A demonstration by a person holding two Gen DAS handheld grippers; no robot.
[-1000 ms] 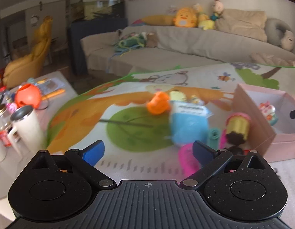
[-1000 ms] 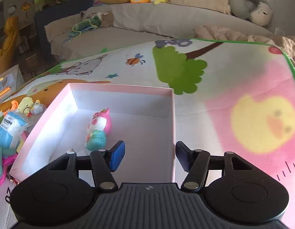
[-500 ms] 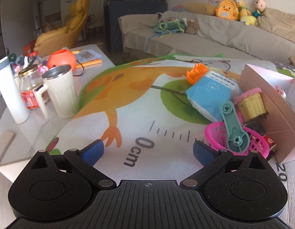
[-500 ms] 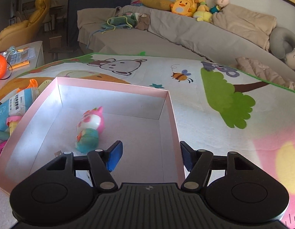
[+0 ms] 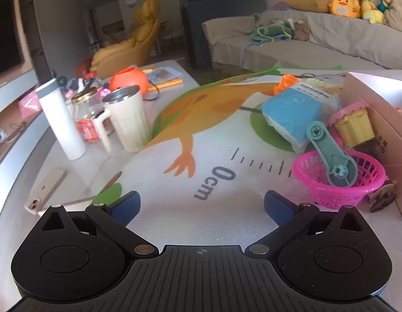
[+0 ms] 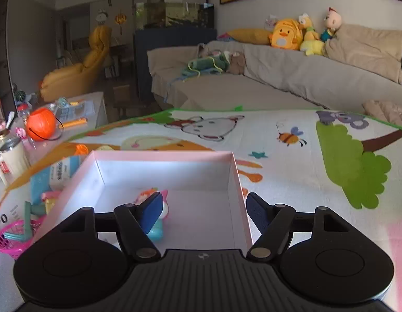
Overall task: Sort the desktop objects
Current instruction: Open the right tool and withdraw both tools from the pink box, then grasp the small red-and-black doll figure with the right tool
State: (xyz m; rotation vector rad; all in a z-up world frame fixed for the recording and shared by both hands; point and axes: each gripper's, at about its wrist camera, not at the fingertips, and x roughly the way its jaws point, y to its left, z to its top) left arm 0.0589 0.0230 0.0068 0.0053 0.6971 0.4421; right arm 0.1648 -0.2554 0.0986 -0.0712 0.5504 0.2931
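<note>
A pink box (image 6: pixel 234 179) stands open on the printed mat, with a pink and teal toy figure (image 6: pixel 159 218) inside. My right gripper (image 6: pixel 203 208) is open and empty over the box's near end, its left finger in front of the figure. Left of the box lies a pile: a pink basket (image 5: pixel 338 182) holding a teal wrench (image 5: pixel 328 153), a yellow cupcake toy (image 5: pixel 354 124), a blue packet (image 5: pixel 292 109) and an orange toy (image 5: pixel 286 83). My left gripper (image 5: pixel 201 205) is open and empty above the mat, left of the basket.
At the left stand a cream mug (image 5: pixel 128 119), a white bottle (image 5: pixel 61 122), a glass jar (image 5: pixel 83 117) and an orange pumpkin bucket (image 5: pixel 128 78). A phone (image 5: pixel 46 191) lies near the table's edge. A sofa with plush toys (image 6: pixel 286 36) runs behind.
My left gripper has swung left and pulled back, bringing the mug, bottle and phone into view. My right gripper has tilted up and drawn back over the box. Both stay open.
</note>
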